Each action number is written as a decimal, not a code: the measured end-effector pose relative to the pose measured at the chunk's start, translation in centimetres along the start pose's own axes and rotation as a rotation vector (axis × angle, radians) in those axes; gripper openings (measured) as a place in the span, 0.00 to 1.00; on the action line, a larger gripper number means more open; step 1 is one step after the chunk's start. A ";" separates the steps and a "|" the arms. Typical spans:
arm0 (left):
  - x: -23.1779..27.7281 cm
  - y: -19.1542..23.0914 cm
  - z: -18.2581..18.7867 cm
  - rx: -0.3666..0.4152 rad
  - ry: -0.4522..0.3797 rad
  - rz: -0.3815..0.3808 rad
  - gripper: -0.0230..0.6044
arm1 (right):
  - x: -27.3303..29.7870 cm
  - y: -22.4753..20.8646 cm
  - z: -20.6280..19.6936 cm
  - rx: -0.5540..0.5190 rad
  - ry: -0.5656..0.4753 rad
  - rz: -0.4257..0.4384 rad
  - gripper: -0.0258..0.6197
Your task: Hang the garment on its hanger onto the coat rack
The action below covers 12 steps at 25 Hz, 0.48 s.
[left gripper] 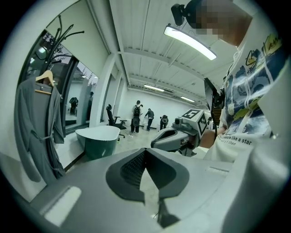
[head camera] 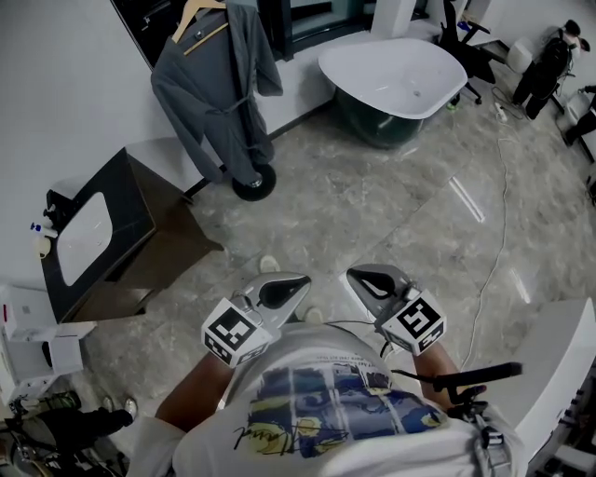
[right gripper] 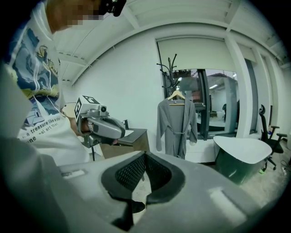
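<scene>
Close at the person's shirt (head camera: 326, 391), left claw (head camera: 300, 280) and right claw (head camera: 354, 274) are each pressed together, jaws meeting. Well apart, the robe (head camera: 219, 84) hangs on its hanger (head camera: 194, 13) from the rack (right gripper: 169, 68) — between tub (head camera: 396, 70) and worktop (head camera: 140, 214) with its basin (head camera: 84, 238).

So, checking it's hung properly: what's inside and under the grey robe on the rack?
A wooden hanger shows at the collar of the grey robe, and the rack's round black base sits on the floor below its hem. The pole between is covered.
</scene>
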<state>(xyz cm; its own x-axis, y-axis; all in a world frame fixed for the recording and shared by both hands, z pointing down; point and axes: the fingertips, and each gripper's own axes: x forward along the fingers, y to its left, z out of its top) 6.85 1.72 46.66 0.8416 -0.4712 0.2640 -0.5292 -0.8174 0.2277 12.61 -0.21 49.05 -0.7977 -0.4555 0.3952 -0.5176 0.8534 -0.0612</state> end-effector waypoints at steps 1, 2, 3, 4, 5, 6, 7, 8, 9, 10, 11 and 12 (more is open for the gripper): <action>0.0 -0.2 -0.1 -0.002 0.001 -0.004 0.04 | -0.1 0.3 0.3 -0.006 -0.003 0.005 0.04; 0.0 -0.5 -0.1 -0.001 0.002 -0.006 0.04 | -0.2 0.5 0.6 -0.014 -0.006 0.009 0.04; 0.1 -0.6 -0.2 0.000 0.003 -0.007 0.04 | -0.3 0.8 0.9 -0.023 -0.008 0.012 0.04; 0.1 -0.8 -0.4 0.002 0.003 -0.009 0.04 | -0.4 1.0 1.1 -0.028 -0.010 0.013 0.04; 0.0 -0.9 -0.5 0.004 0.004 -0.012 0.04 | -0.5 1.2 1.0 -0.030 -0.014 0.013 0.04; 0.0 -1.0 -0.7 0.008 0.004 -0.014 0.04 | -0.5 1.4 1.0 -0.033 -0.016 0.013 0.04; -0.1 -1.1 -0.9 0.012 0.005 -0.017 0.04 | -0.5 1.6 1.0 -0.041 -0.016 0.014 0.04; -0.3 -1.2 -1.0 0.018 0.005 -0.020 0.04 | -0.5 1.9 1.0 -0.052 -0.015 0.015 0.04; -0.4 -1.3 -1.1 0.021 0.004 -0.022 0.04 | -0.5 2.2 1.1 -0.060 -0.014 0.015 0.04; -0.5 -1.4 -1.1 0.023 0.002 -0.025 0.04 | -0.5 2.4 1.1 -0.064 -0.014 0.015 0.04; -0.7 -1.4 -1.2 0.023 -0.001 -0.026 0.04 | -0.5 2.7 1.1 -0.066 -0.015 0.014 0.04; -0.9 -1.4 -1.2 0.021 -0.004 -0.026 0.04 | -0.5 3.0 1.1 -0.066 -0.016 0.013 0.04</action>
<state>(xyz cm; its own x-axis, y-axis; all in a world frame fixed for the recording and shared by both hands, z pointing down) 6.70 3.72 47.24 0.8553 -0.4511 0.2548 -0.5048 -0.8362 0.2143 11.11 2.26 47.68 -0.8094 -0.4476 0.3801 -0.4859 0.8740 -0.0055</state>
